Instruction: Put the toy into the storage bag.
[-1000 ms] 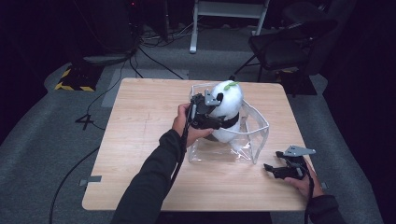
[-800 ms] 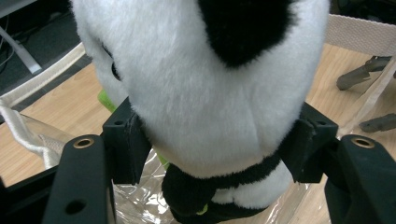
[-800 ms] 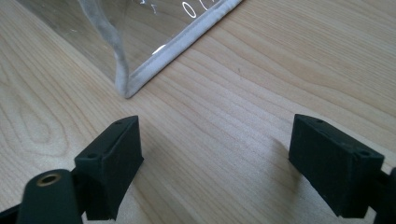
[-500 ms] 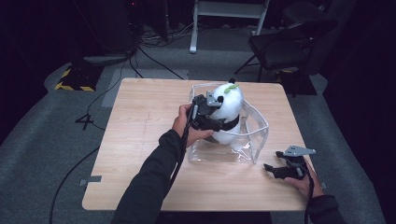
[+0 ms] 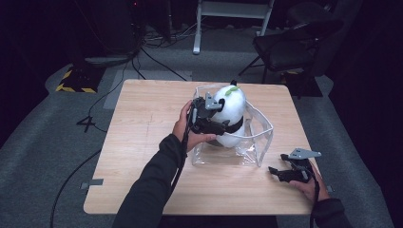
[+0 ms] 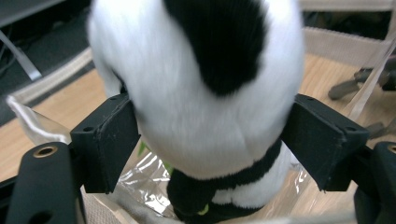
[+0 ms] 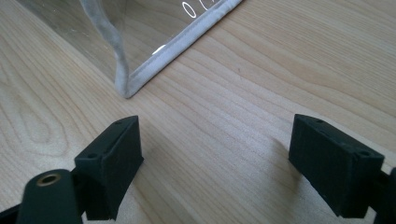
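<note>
panda plush (image 5: 229, 110): white, black patches | bag (image 5: 260, 124): clear | table (image 5: 142, 118): light wood

A black-and-white plush panda toy (image 5: 229, 107) with a small green sprig on top of its head sits upright inside a clear plastic bag with pale fabric-trimmed edges (image 5: 259, 124), which stands open on the far middle of the light wooden counter (image 5: 142, 142). In the left gripper view the panda (image 6: 205, 84) is close up, its round white body crossed by a black patch and a black band lower down, with crinkled clear plastic (image 6: 140, 175) beneath it.
</note>
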Demonstrator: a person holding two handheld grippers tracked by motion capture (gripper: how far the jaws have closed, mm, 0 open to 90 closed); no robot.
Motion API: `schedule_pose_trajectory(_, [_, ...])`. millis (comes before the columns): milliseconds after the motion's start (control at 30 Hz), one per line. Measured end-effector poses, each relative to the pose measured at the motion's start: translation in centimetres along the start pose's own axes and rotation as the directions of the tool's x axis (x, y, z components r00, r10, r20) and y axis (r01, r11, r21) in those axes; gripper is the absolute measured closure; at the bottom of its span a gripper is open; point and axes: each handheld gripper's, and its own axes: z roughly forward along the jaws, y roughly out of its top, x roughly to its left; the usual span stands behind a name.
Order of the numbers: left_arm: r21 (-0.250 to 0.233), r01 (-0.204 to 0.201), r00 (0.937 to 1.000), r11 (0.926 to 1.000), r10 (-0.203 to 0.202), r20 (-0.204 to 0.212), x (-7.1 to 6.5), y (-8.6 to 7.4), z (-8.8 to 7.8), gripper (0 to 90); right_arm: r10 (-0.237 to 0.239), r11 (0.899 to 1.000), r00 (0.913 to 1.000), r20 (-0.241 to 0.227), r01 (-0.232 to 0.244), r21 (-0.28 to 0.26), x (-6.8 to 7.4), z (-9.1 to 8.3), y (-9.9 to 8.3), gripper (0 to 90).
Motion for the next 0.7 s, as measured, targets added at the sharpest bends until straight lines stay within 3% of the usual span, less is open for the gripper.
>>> schedule_pose_trajectory(67, [-0.035, 0.008, 1.0000, 0.9993, -0.008, 0.005, 0.05, 0.12, -0.55, 18.6, 0.000, 1.000, 1.0000, 0.000, 0.000, -0.001, 0.00, 0.00, 0.00, 17.1])
schedule_pose_trajectory(133, [-0.039, -0.002, 1.0000, 0.9992, 0.002, 0.008, -0.10, 0.25, -0.77, 16.5, 0.000, 1.000, 1.0000, 0.000, 0.000, 0.000, 0.00, 0.00, 0.00, 17.1])
schedule_pose_trajectory(367, [-0.024, -0.018, 0.9995, 0.9995, 0.019, 0.026, -0.58, 0.32, -0.46, 16.5, 0.000, 1.000, 1.0000, 0.000, 0.000, -0.001, 0.00, 0.01, 0.00, 17.1])
schedule_pose_trajectory(700, [-0.029, -0.025, 0.9996, 0.9993, 0.026, 0.013, -0.37, 0.45, -0.89, 17.0, 0.000, 1.000, 1.0000, 0.000, 0.000, 0.000, 0.00, 0.00, 0.00, 17.1])
